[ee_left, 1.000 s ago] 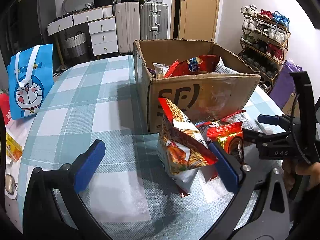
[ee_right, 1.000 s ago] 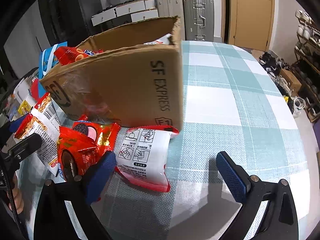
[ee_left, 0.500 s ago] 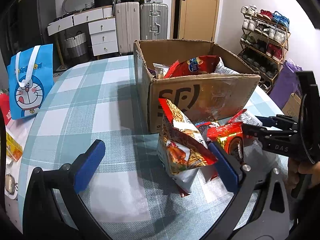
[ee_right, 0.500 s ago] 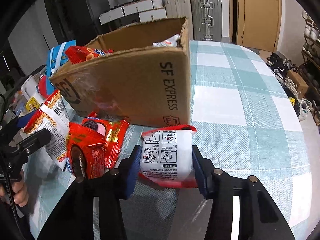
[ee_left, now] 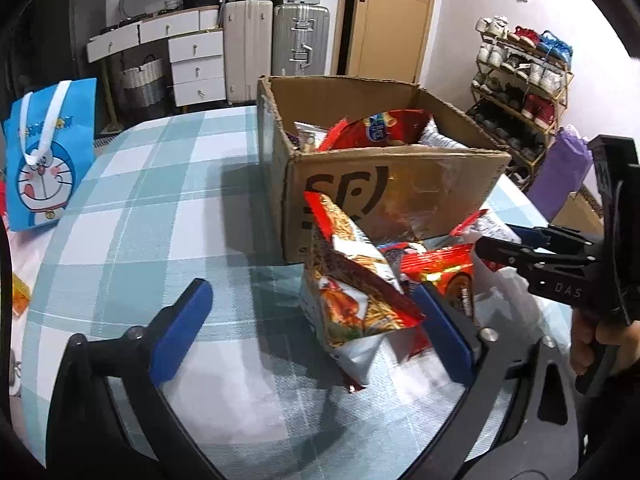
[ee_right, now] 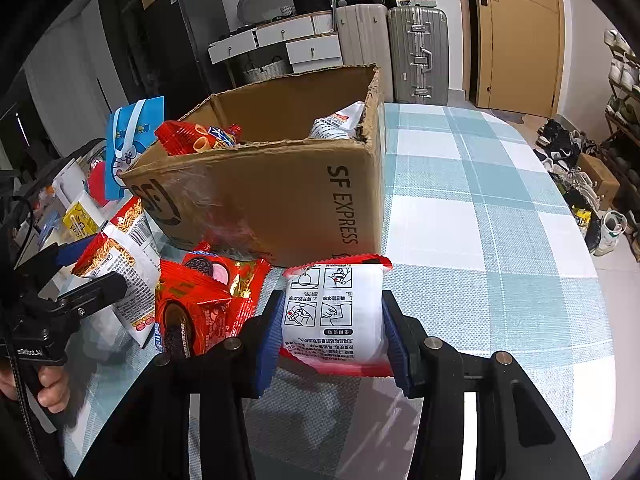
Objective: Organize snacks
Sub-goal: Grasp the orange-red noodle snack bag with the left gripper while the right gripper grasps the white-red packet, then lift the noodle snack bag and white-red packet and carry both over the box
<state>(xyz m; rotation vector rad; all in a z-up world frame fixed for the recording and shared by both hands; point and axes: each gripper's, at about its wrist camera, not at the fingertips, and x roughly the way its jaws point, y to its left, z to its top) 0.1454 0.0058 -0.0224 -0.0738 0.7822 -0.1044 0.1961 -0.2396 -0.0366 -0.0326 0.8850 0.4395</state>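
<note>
The right gripper (ee_right: 334,326) has its pads clamped on a white, red-edged snack packet (ee_right: 334,312) just in front of the SF Express cardboard box (ee_right: 280,196), so the grasp looks made and the next move is likely a lift over the box wall. The left gripper (ee_left: 316,318) hovers wide open, its right pad beside a noodle-snack bag (ee_left: 352,300). A teal checked tablecloth (ee_right: 480,240) covers the table; suitcases (ee_left: 276,36) and a shoe rack (ee_left: 520,80) stand behind.

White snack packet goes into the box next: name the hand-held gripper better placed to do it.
Right. The right hand-held gripper is shut on the white snack packet, just before the cardboard box. The left hand-held gripper is open, holding nothing.
</note>
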